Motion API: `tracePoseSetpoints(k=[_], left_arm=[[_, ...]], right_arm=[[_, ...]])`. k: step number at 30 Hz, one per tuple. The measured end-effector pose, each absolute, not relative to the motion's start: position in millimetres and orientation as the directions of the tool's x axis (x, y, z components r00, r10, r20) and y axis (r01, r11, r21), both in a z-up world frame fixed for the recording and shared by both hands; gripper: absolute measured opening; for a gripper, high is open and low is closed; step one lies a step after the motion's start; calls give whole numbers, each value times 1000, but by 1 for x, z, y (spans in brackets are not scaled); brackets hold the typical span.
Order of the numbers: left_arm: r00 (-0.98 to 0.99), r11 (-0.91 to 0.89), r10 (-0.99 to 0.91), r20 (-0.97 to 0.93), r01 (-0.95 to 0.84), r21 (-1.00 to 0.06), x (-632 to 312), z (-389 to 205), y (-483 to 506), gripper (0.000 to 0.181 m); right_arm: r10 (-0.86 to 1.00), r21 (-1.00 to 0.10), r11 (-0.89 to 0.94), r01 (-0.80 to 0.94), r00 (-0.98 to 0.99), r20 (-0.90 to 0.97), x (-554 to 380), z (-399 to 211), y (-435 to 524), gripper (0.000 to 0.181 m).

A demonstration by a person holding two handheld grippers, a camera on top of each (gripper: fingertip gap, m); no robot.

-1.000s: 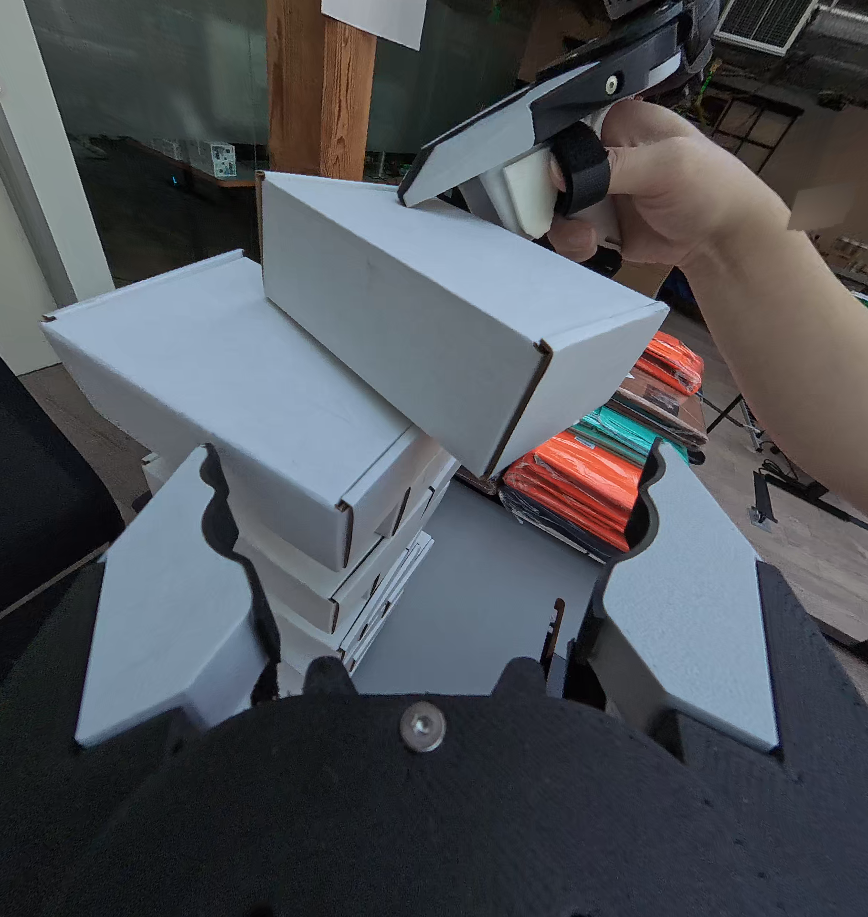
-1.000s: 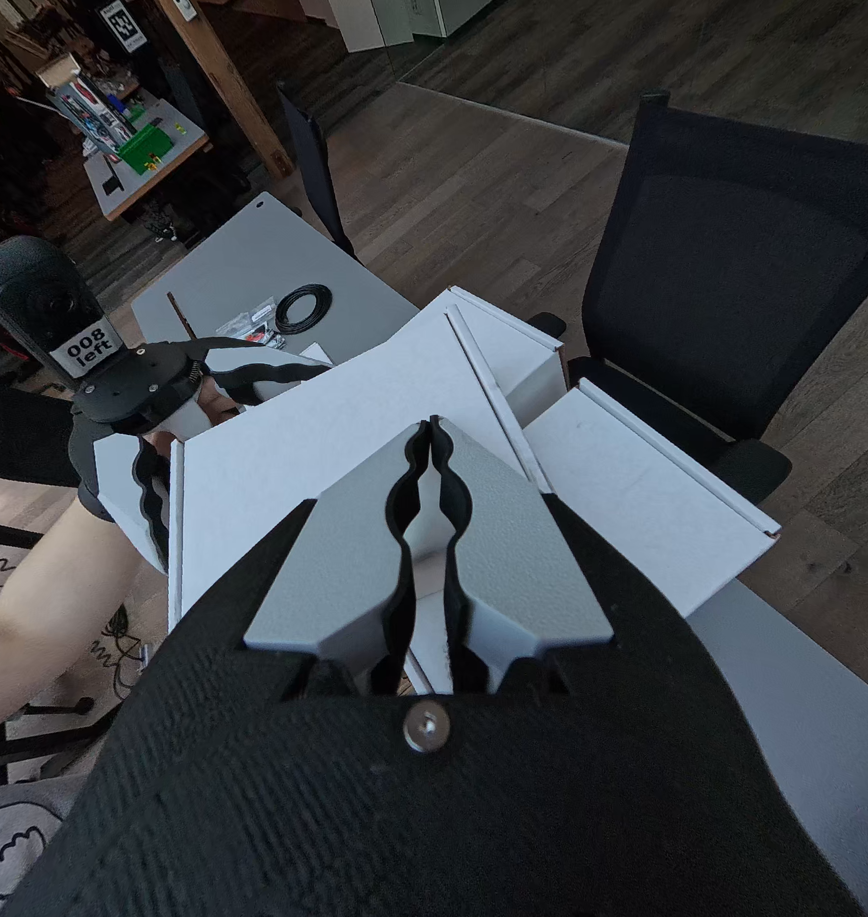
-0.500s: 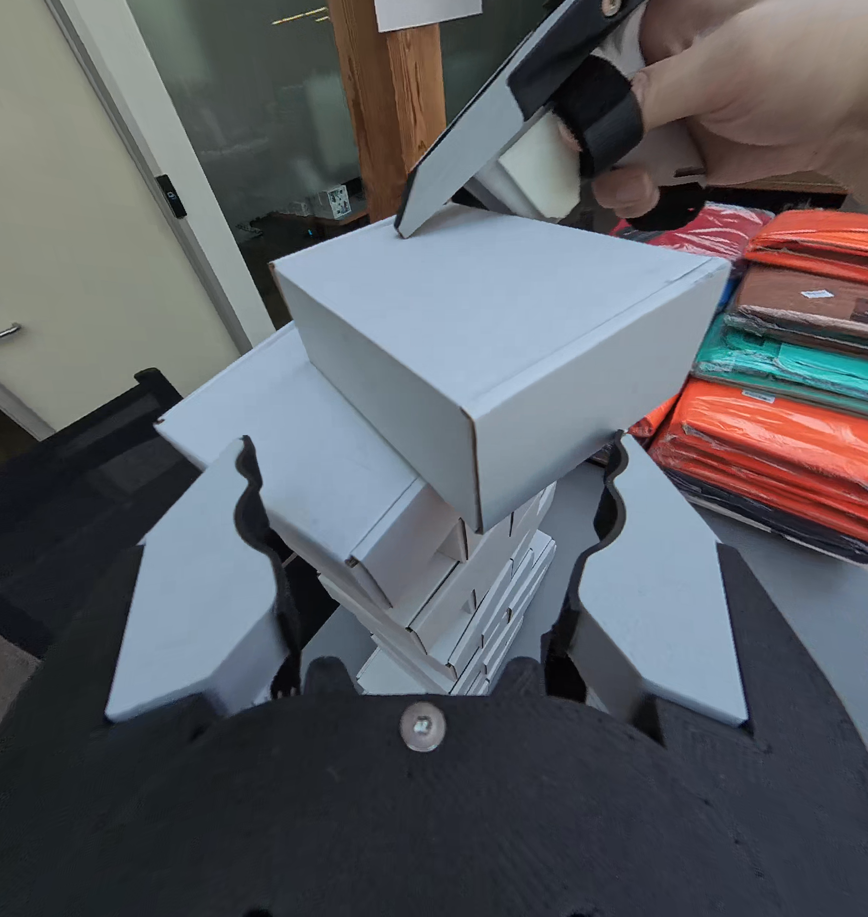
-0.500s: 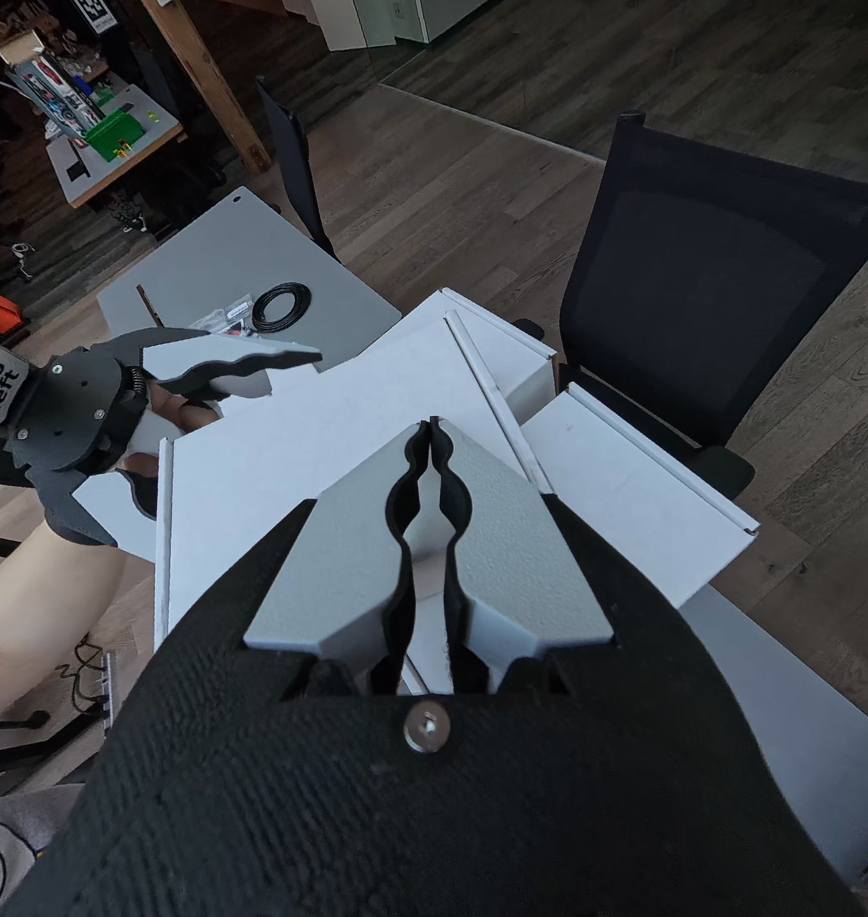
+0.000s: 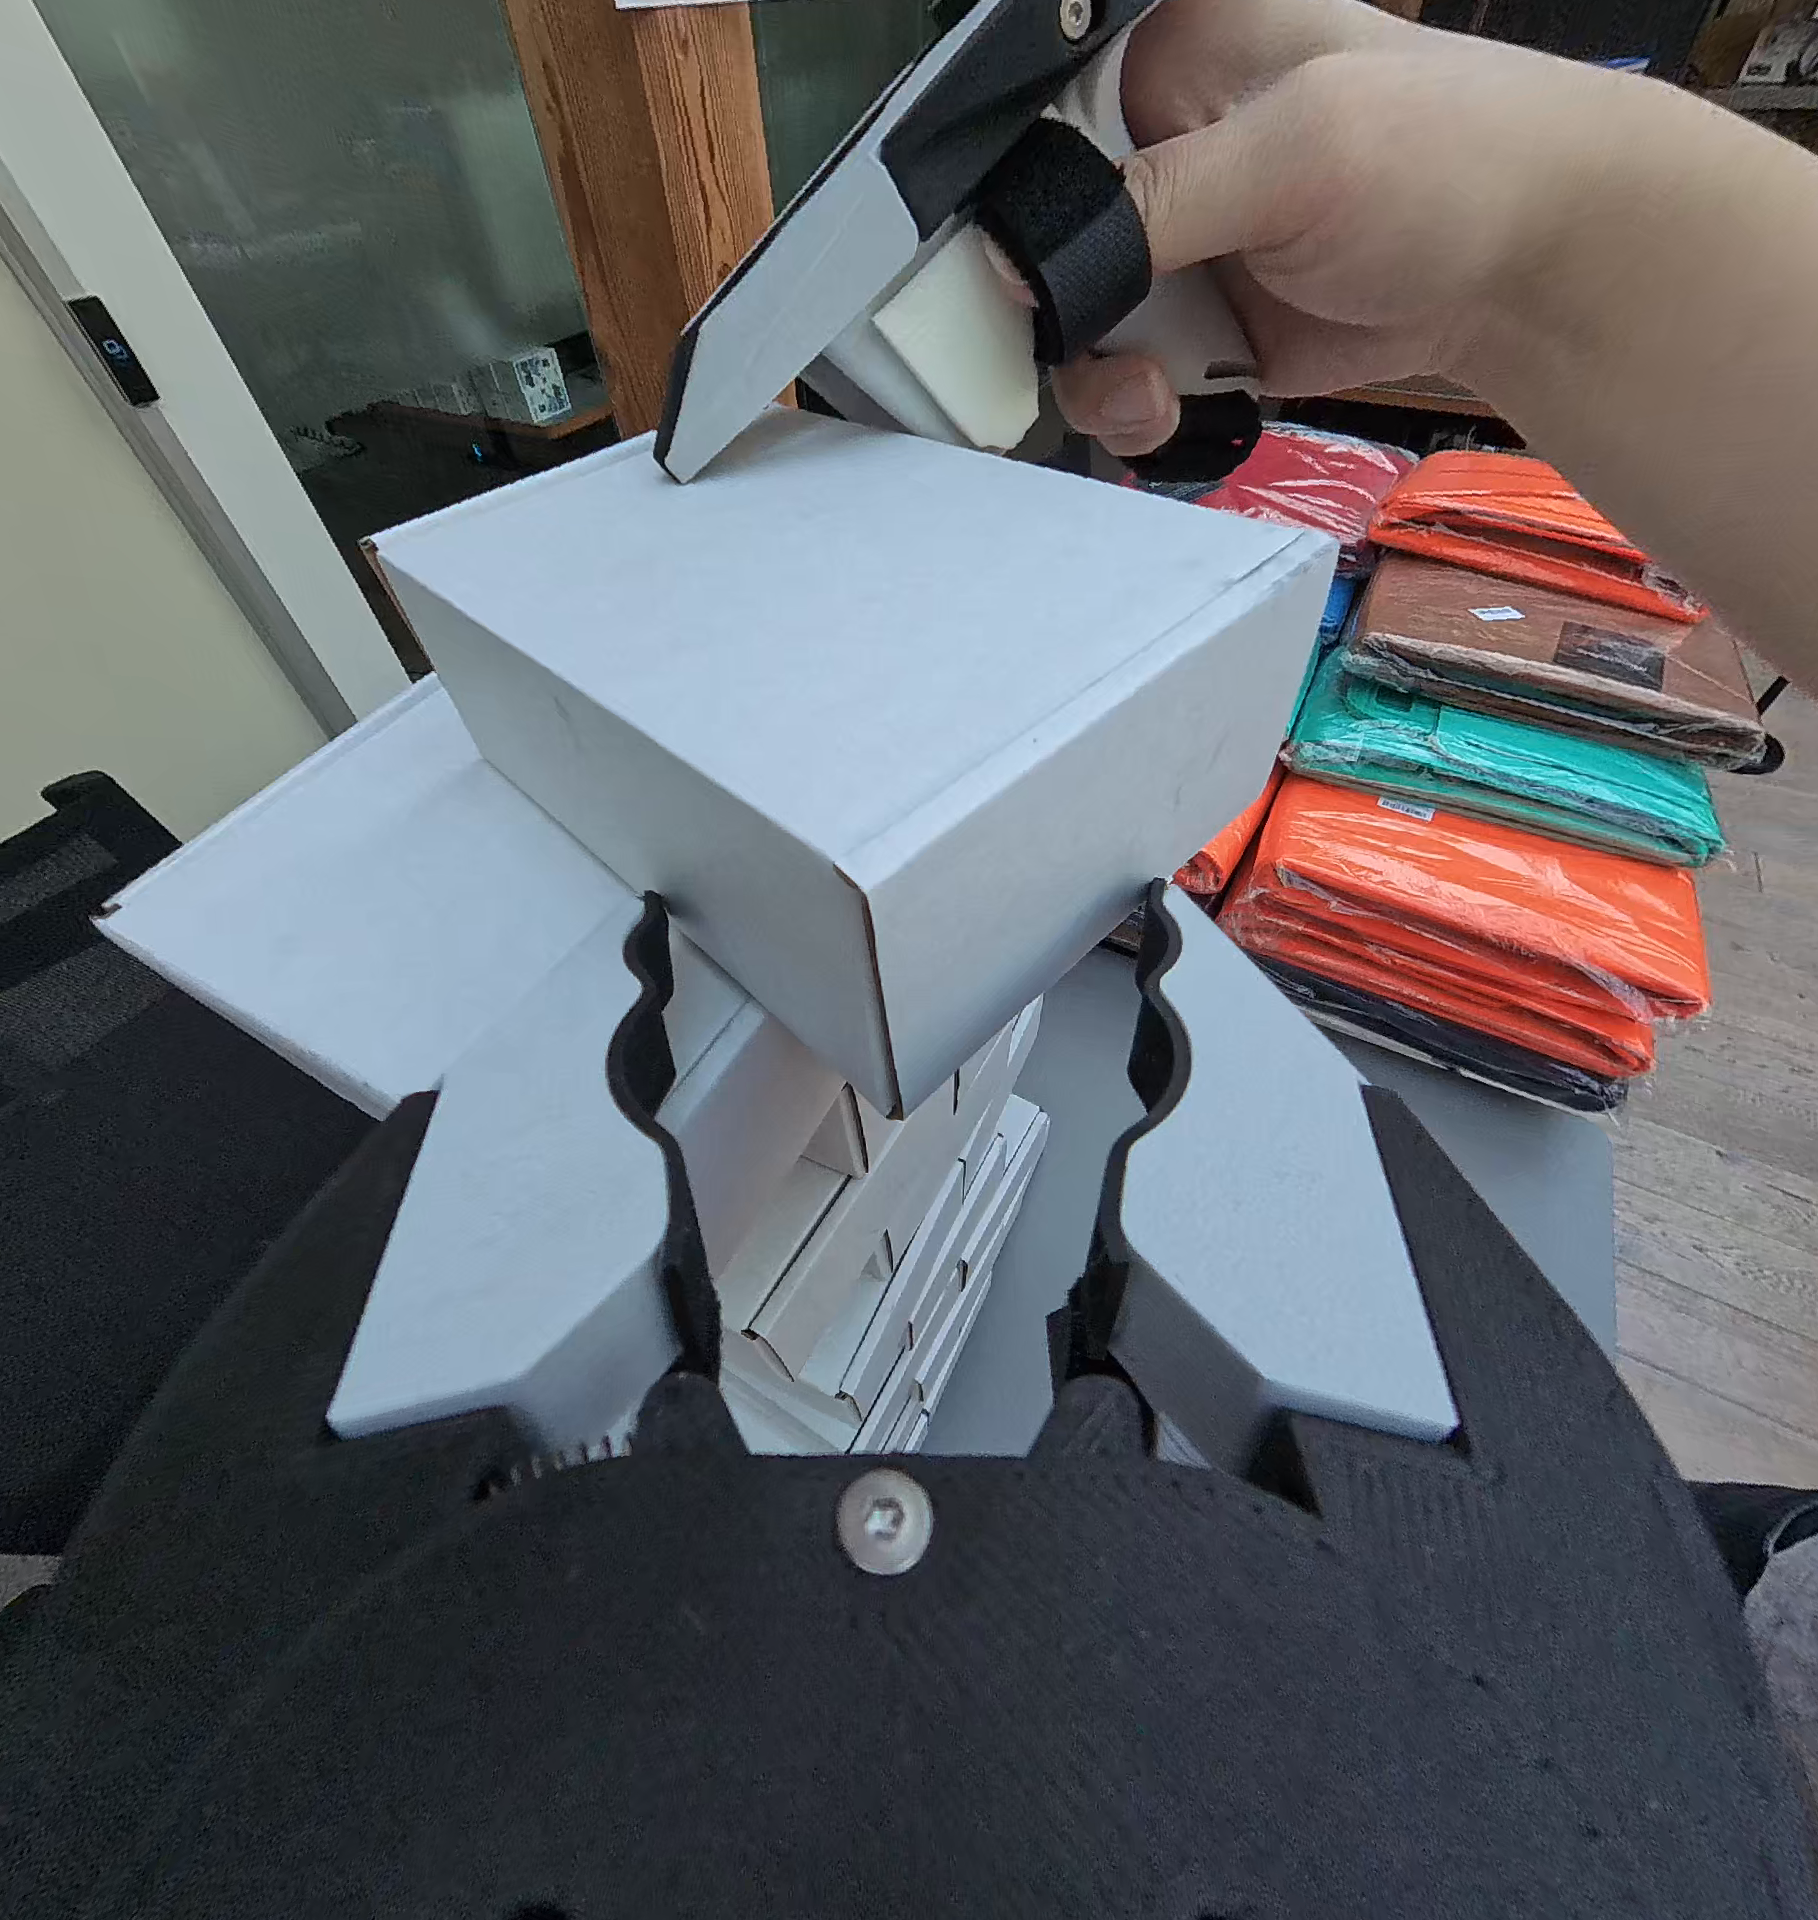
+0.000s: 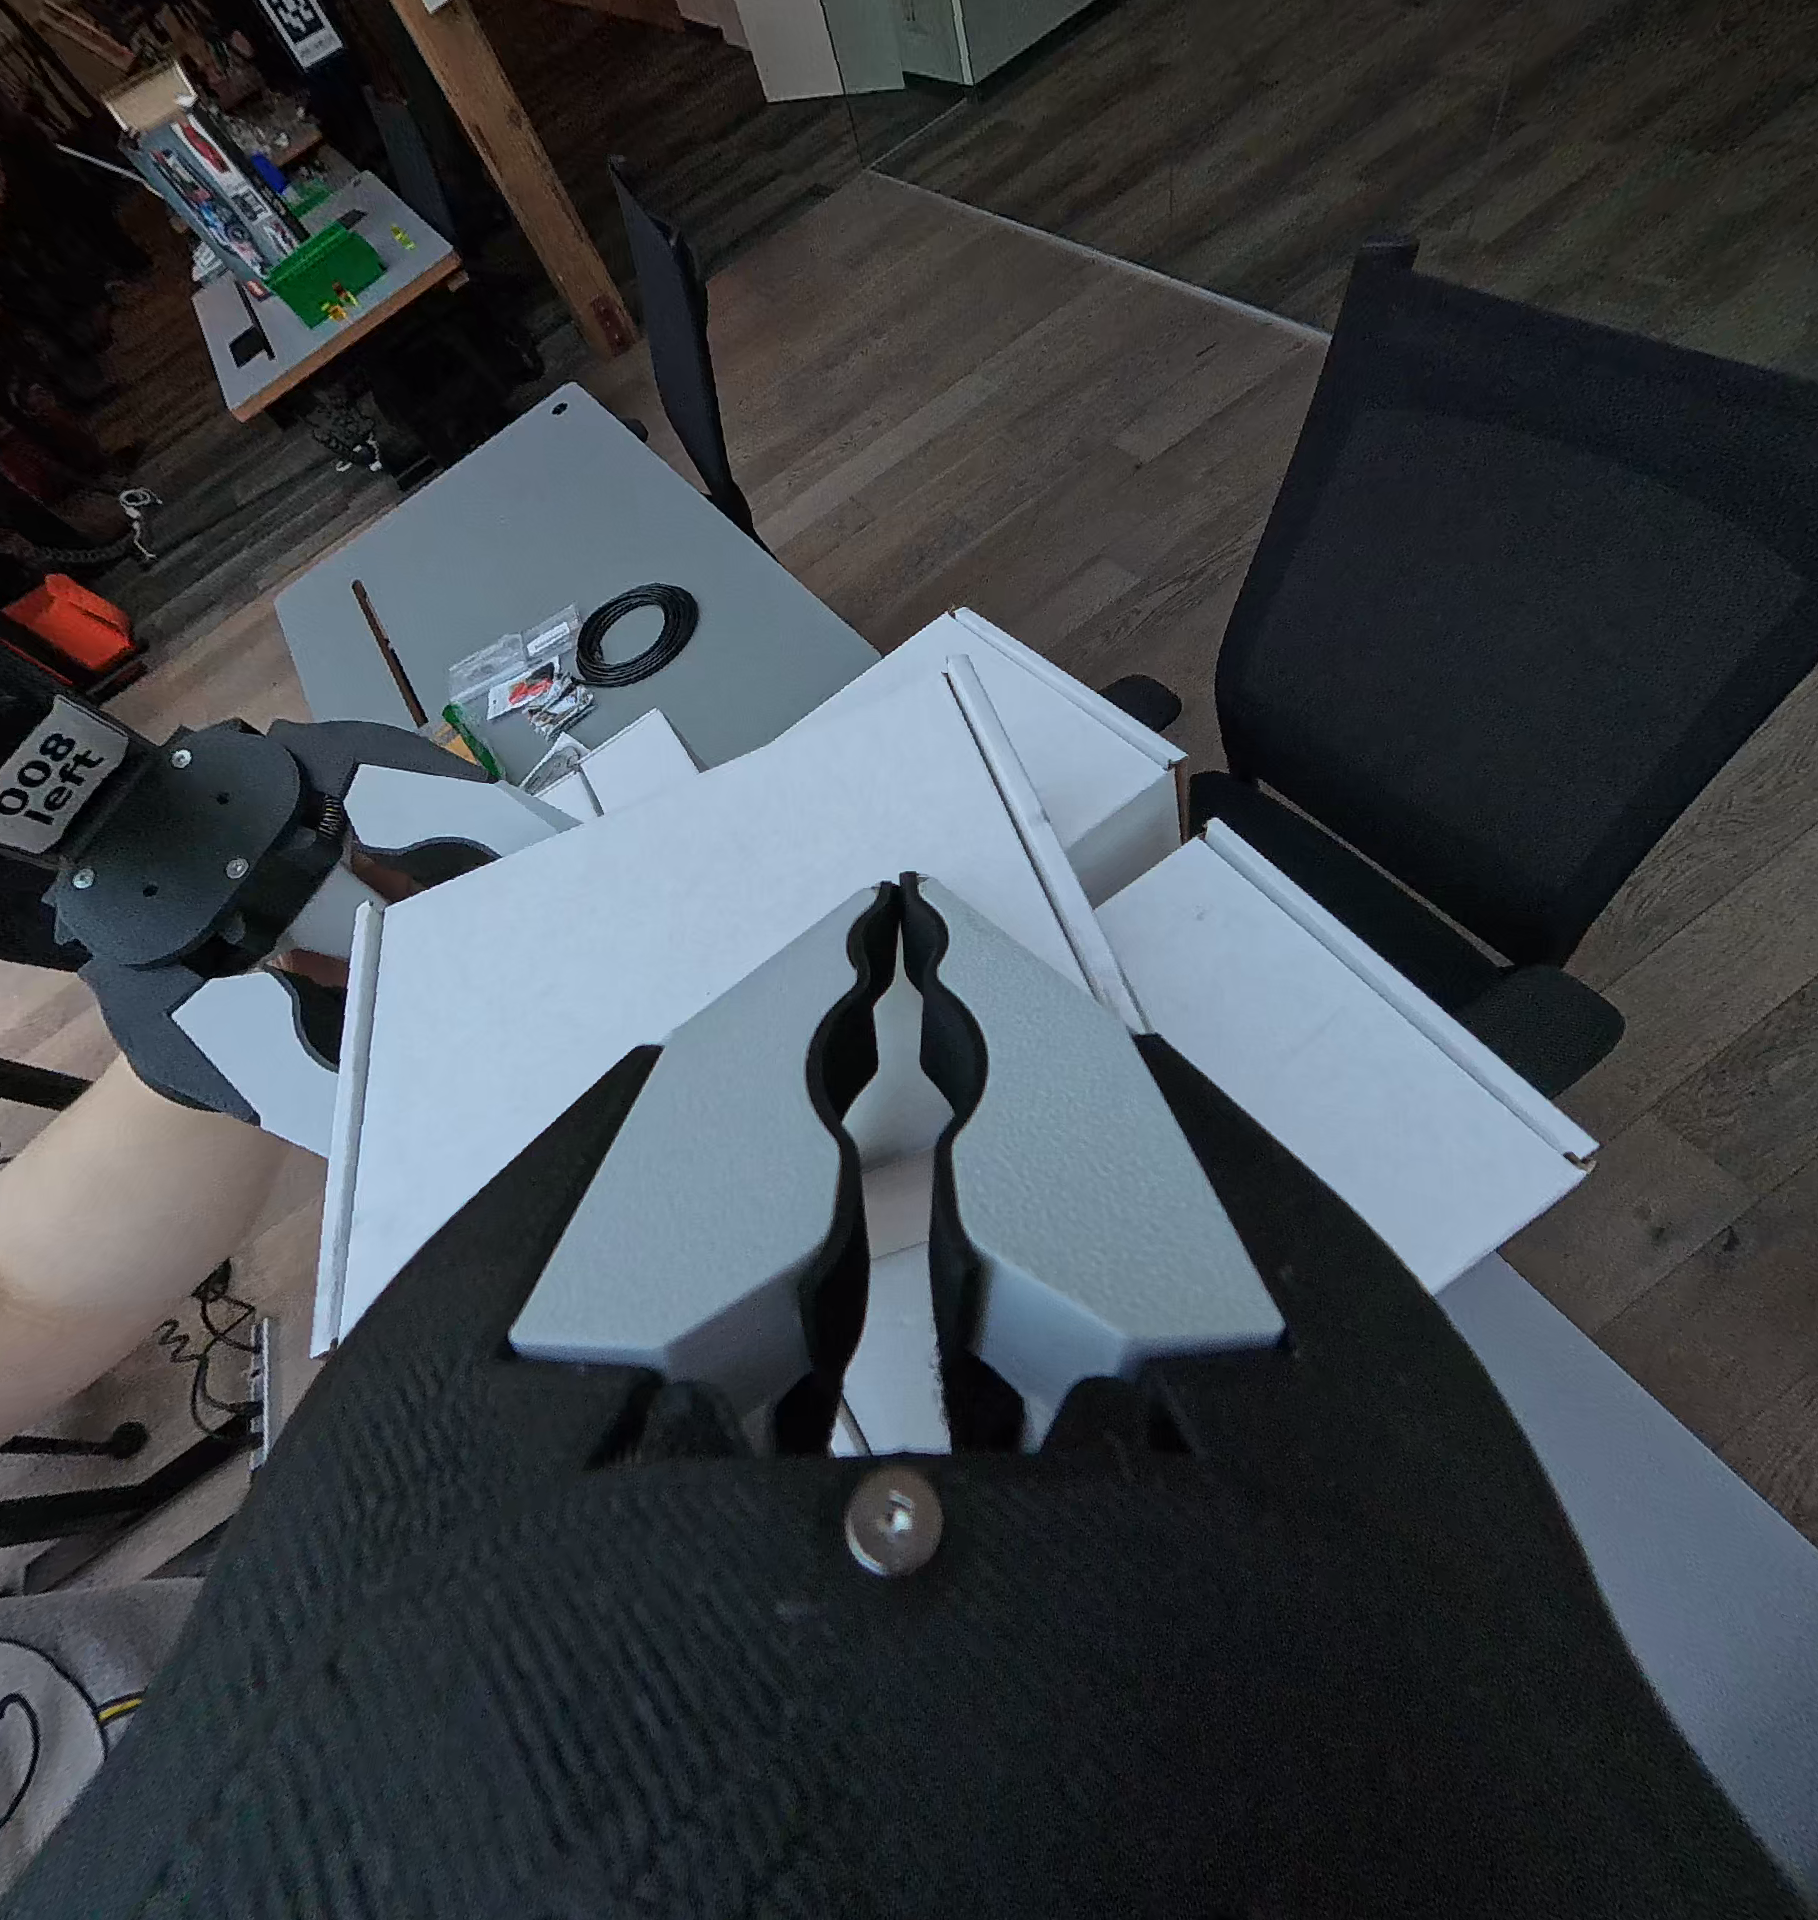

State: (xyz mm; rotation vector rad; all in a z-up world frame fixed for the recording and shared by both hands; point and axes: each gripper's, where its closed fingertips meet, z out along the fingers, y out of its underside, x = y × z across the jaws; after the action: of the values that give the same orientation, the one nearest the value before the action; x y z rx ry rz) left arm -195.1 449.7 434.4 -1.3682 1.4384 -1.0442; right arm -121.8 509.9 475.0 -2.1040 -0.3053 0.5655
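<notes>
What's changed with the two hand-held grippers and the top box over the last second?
The left hand-held gripper has closed in on the near corner of the top white box, its fingers narrower but still open, touching unclear. The right hand-held gripper stayed shut, tips resting on the box top. The stack of white boxes below and the orange packets are unchanged.

Office-workshop: mesh chair (image 6: 1528,665), grey tables (image 6: 531,540), glass partition (image 5: 365,208).

A printed white label (image 6: 48,762) sits on the left tongs (image 5: 900,914).
</notes>
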Motion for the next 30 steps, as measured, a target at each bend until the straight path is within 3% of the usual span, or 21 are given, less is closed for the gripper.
tracePoseSetpoints(k=[1,5,10,14,17,22,24,27,30], left_arm=[[-17,37,-999,-33,-270,-962,-195,434,450,89],[-18,47,-999,-44,-261,-964,-197,435,448,91],[35,135,-989,-144,-182,-974,-212,460,450,109],[-45,317,-948,-314,-106,-942,-215,498,424,92],[-136,515,-857,-497,-272,-813,-200,490,416,98],[-269,647,-749,-605,-491,-583,-181,463,420,80],[-301,654,-747,-592,-492,-575,-179,460,414,68],[-305,649,-755,-580,-468,-599,-176,459,411,67],[-298,613,-788,-539,-459,-643,-175,459,412,67]], right_arm=[[426,-828,-561,7,860,-281,-122,475,510,0],[463,-813,-582,16,828,-315,-124,474,507,0],[491,-818,-575,6,803,-339,-129,474,504,0],[496,-823,-568,16,805,-327,-129,474,504,0],[504,-826,-563,16,799,-328,-130,474,503,0],[498,-842,-540,14,811,-306,-127,475,504,0],[500,-854,-520,24,819,-281,-123,476,503,0],[509,-866,-499,21,816,-274,-122,477,501,4],[522,-881,-473,4,807,-277,-121,480,498,21]])
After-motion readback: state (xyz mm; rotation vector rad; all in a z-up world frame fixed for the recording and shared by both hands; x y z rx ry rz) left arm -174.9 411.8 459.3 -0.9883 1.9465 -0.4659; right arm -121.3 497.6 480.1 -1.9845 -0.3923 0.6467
